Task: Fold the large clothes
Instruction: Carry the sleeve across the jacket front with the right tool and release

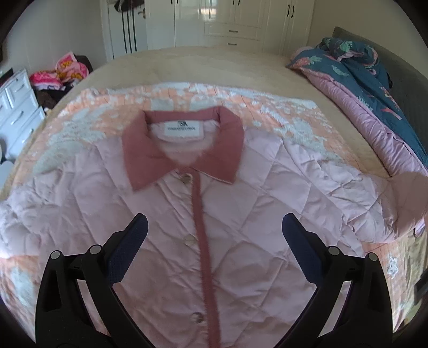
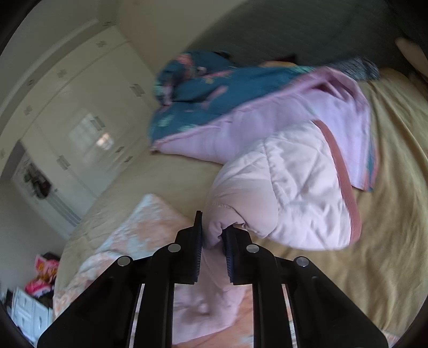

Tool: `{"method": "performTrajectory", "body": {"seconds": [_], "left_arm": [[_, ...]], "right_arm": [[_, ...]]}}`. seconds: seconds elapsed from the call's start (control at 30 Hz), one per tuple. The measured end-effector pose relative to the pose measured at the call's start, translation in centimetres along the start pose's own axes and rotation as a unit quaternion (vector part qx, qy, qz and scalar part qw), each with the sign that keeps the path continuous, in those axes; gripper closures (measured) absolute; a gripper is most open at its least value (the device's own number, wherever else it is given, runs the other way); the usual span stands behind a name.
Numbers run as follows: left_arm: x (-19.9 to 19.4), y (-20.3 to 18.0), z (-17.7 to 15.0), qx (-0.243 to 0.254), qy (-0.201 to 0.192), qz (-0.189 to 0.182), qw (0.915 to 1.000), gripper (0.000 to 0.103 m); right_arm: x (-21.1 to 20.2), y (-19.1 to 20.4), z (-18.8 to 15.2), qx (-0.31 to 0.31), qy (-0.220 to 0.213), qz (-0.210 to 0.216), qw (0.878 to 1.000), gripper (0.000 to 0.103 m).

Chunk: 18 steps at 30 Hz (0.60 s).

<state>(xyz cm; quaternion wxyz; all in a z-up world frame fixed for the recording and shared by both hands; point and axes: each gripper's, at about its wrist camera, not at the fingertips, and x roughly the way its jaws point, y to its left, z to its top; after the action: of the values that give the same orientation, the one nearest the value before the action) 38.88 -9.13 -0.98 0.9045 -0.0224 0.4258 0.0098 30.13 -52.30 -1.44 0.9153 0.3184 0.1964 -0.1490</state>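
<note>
While the right gripper [image 2: 212,241] lifts one sleeve, the rest of the jacket [image 1: 214,214] lies flat on the bed [image 1: 187,61]:

Left gripper [image 1: 214,238]: jaws spread wide with nothing between the pads; it hangs over the jacket's chest without touching it, tilted down at the cloth; the dark blue pads [image 1: 125,251] stand either side of the placket.

Right gripper: jaws drawn close, pinching a bunched fold of the sleeve [image 2: 283,187]; the cloth fills the narrow gap between the pads; the view is blurred.

Jacket: pale pink, quilted in diamonds, front side up; directly below and ahead of the left gripper; buttoned shut.

Collar [image 1: 184,144]: darker rose, beyond the left gripper's tips; a white label [image 1: 184,128] shows inside it; the print is too blurred to read.

Placket [image 1: 203,241]: rose strip running from the collar toward the left gripper, passing between its fingers; three pale buttons [image 1: 190,239] sit just left of it.

Sleeve: raised off the bed ahead of the right gripper and to its right, puffed up, its rose-trimmed edge on the far right side.

Blanket [image 1: 93,107]: peach and white, spread under the jacket; in the right view it lies below and left of the jaws.

Quilt [image 2: 214,88]: teal with a pink lining, heaped past the sleeve, far ahead of the right gripper; in the left view, off to the right.

Wardrobe [image 1: 227,21]: white doors, far beyond both grippers.

Drawers [image 1: 18,107]: white, far left of the left gripper.
</note>
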Motion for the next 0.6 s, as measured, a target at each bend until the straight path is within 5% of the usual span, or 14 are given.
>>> {"method": "performTrajectory", "body": {"seconds": [0.6], "left_arm": [[-3.4, 7.7, 0.4, -0.011, -0.022, 0.023, 0.9994, 0.009]], "right_arm": [[-3.4, 18.6, -4.2, -0.182, 0.008, 0.155, 0.971, 0.089]]}}
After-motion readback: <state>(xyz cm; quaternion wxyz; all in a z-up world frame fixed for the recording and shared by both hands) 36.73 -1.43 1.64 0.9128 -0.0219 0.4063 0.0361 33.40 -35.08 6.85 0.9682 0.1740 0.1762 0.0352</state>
